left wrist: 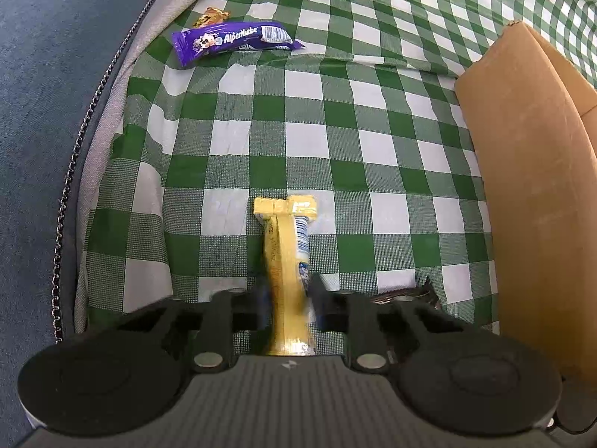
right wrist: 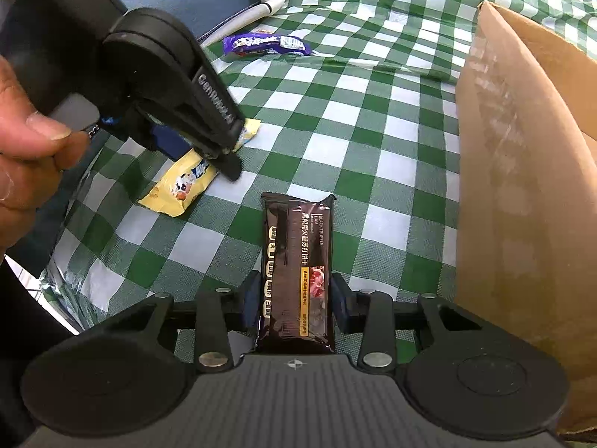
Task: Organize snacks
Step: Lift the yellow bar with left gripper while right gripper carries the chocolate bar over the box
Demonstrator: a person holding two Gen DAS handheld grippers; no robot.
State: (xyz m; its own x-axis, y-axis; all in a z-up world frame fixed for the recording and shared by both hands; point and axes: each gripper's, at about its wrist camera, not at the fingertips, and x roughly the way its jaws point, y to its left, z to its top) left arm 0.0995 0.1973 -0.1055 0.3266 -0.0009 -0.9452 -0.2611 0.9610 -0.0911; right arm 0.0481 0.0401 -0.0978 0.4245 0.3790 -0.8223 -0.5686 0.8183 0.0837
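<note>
The left gripper (left wrist: 287, 295) clamps a yellow foil snack bar (left wrist: 285, 261); the right gripper (right wrist: 294, 298) clamps a dark brown cracker packet (right wrist: 296, 265). Both are above the green-checked cloth (left wrist: 335, 112), beside the brown cardboard box (right wrist: 522, 186). A purple candy wrapper (left wrist: 231, 41) lies well beyond.

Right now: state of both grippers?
Left gripper: closed on the yellow snack pack.
Right gripper: closed on the dark brown cracker pack.
</note>
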